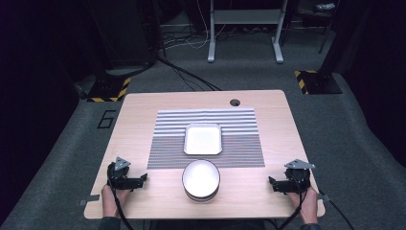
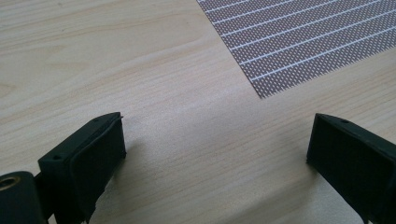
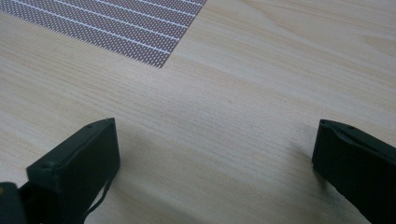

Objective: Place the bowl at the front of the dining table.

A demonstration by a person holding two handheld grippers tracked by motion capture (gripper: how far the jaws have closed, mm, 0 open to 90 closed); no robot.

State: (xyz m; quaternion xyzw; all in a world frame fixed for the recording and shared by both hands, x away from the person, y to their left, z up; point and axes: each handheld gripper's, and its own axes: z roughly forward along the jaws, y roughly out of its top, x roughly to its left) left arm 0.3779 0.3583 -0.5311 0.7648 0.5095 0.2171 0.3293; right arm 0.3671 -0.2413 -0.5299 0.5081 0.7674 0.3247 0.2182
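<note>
**Both grippers at rest on the near table corners, jaws spread, nothing held**

From my remote station I read the scene as follows.

1. Left gripper (image 1: 141,179): I see it resting on the wooden table (image 1: 143,103) near the front left corner, held by the person's left hand (image 1: 115,195). It points inward toward the middle of the table. In the left gripper view its two black jaws stand wide apart, with bare wood between them and a corner of the striped mat (image 2: 299,37) ahead at upper right.

2. Right gripper (image 1: 272,184): I see it at the front right corner, held by the right hand (image 1: 309,203), also pointing inward. In the right gripper view its jaws are fully spread over bare wood, with a corner of the mat at upper left. Nothing lies between the pads.

3. Nearest objects: a round white bowl (image 1: 201,179) stands on the table at the front centre, between the two grippers and well apart from each. It looks like a stack, since a second rim shows beneath the top one. Its far edge lies at the near edge of the mat.

4. Behind the bowl, a white square tray (image 1: 203,139) sits in the middle of the mat, just beyond the bowl and not touching it.

5. A cable trails from each gripper toward the front edge of the table.
</note>
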